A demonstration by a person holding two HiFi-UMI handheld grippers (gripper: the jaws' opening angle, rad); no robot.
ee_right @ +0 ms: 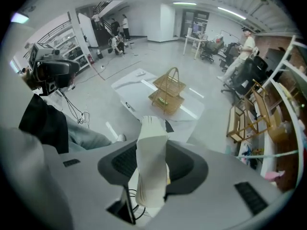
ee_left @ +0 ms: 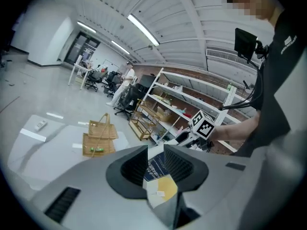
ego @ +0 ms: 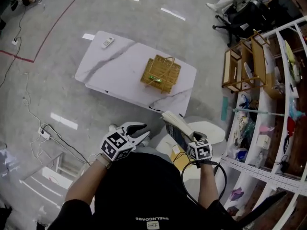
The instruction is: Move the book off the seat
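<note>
Grey floor [ego: 57, 95], seemingly marble table [ego: 115, 63], shelving [ego: 283, 104]

Bare forearms [ego: 84, 183] extended, the left tongs [ego: 139, 132] gape empty (jaws well apart); the right tongs [ego: 186, 137] clamp a book [ego: 173, 122].

The book [ego: 175, 123] is a thick paperback with a dark blue cover and a cream page block. It is pinched in my right gripper [ego: 188, 138] and stands on edge, with the page edges facing back at me. The seat [ego: 213, 131] is pale and rounded, and it sits below the book, just to its right.
</note>
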